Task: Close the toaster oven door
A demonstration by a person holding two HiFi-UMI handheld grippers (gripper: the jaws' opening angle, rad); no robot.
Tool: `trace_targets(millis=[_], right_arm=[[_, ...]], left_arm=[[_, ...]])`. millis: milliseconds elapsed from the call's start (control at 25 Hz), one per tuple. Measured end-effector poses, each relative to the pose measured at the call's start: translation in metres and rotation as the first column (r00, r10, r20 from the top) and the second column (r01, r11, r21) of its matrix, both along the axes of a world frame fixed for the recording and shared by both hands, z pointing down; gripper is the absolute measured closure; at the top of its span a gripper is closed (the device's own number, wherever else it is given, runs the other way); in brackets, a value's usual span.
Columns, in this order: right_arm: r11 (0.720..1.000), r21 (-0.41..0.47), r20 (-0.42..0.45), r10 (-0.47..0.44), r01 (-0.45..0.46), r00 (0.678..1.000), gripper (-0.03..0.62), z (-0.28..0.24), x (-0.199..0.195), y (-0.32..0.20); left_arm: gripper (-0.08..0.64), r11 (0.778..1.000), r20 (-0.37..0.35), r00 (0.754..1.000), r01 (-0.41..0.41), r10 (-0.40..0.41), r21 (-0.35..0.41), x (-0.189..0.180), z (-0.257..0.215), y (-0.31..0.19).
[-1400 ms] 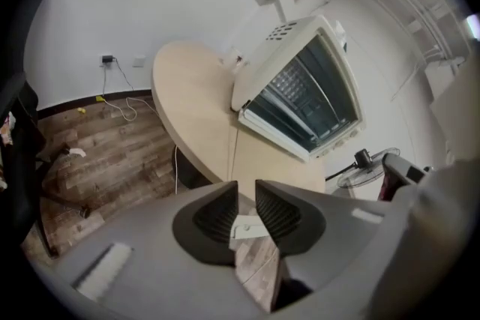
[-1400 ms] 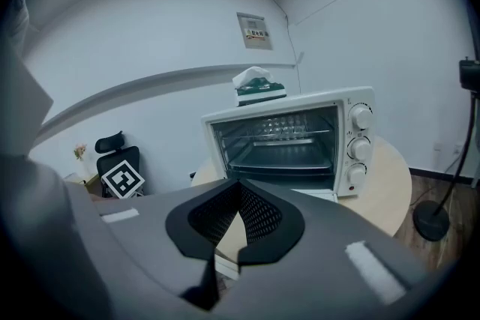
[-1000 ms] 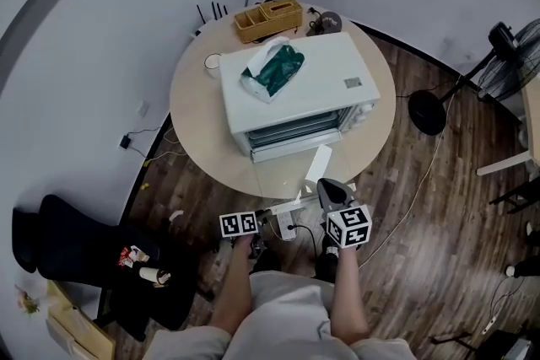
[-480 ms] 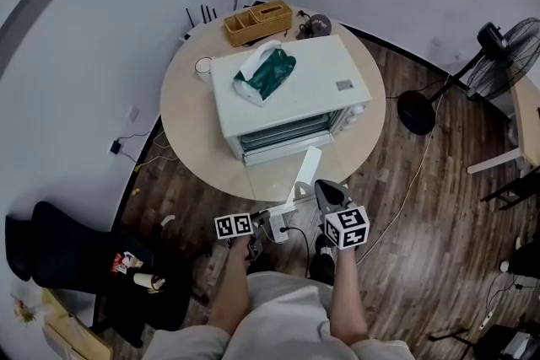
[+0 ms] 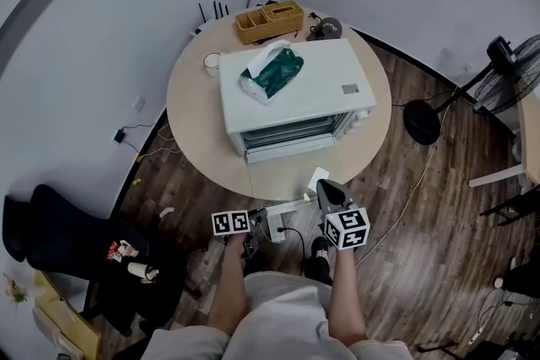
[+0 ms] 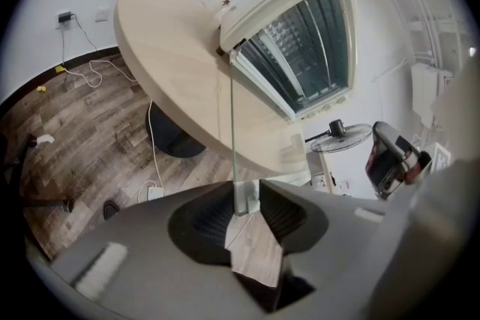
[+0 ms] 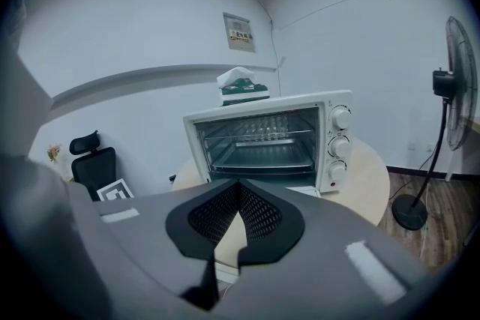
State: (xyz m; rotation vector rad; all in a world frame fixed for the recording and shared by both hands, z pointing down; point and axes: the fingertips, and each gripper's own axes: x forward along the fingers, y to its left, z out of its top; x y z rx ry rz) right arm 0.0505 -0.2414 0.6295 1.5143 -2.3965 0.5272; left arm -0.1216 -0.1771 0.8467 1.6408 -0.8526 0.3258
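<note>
Pinched the flat-open toaster oven door (image 5: 291,204) by its near edge with jaws of the left gripper (image 6: 244,210) (right gripper (image 7: 240,191) alongside, jaws pressed together, empty), hinge up-frame at the worktop (image 5: 194,122).

Your toaster oven (image 5: 295,93) is a white box standing near the middle of the round desk (image 5: 190,110), its front turned toward you. Three white knobs run down the right side of that front, and a wire rack shows inside the bare cavity. The door (image 5: 283,177) is wide open. It is a clear glass pane, hinged along the bottom edge and dropped outward, reaching past the desk's near rim. Its white handle (image 6: 245,198) sits at the outer end, pressed between the pads of your left hand-held gripper (image 6: 244,212).
</note>
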Motion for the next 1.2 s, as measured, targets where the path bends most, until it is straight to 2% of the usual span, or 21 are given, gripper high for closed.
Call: trace_targets(millis=[160,400,560,800,920,1040,1200], right_arm=[[1.0,0.0,0.004,-0.014,0.014,1.0,0.592,0.001,0.001,0.0],[0.999,0.0,0.025,-0.036,0.036,0.999,0.592,0.002,0.0,0.0],[0.996,-0.009,0.028,-0.084,0.085,0.996,0.592,0.004,-0.007,0.004],[0.986,-0.031,-0.026,-0.162,0.161,0.986,0.592,0.018,-0.012,0.014],[0.981,-0.028,-0.067,-0.194,0.192,0.979,0.592,0.02,-0.012,0.019],[0.962,-0.009,-0.159,-0.27,0.272,0.949,0.592,0.017,-0.016,0.029],[0.915,-0.015,-0.359,-0.38,0.402,0.852,0.592,0.039,-0.017,0.051]], left_arm=[[0.396,1.0,0.013,1.0,0.013,-0.013,0.022,-0.005,-0.011,-0.006],[0.396,0.996,-0.06,0.995,0.078,-0.076,0.038,-0.004,-0.027,-0.006],[0.396,0.993,-0.083,0.992,0.101,-0.097,0.053,-0.004,-0.04,-0.007],[0.405,0.988,-0.081,0.99,0.123,-0.115,0.099,-0.005,-0.058,-0.01],[0.407,0.982,-0.106,0.985,0.149,-0.137,0.12,-0.006,-0.069,-0.014],[0.405,0.974,-0.133,0.978,0.179,-0.161,0.138,-0.007,-0.082,-0.016],[0.405,0.963,-0.178,0.964,0.225,-0.198,0.146,-0.008,-0.098,-0.023]])
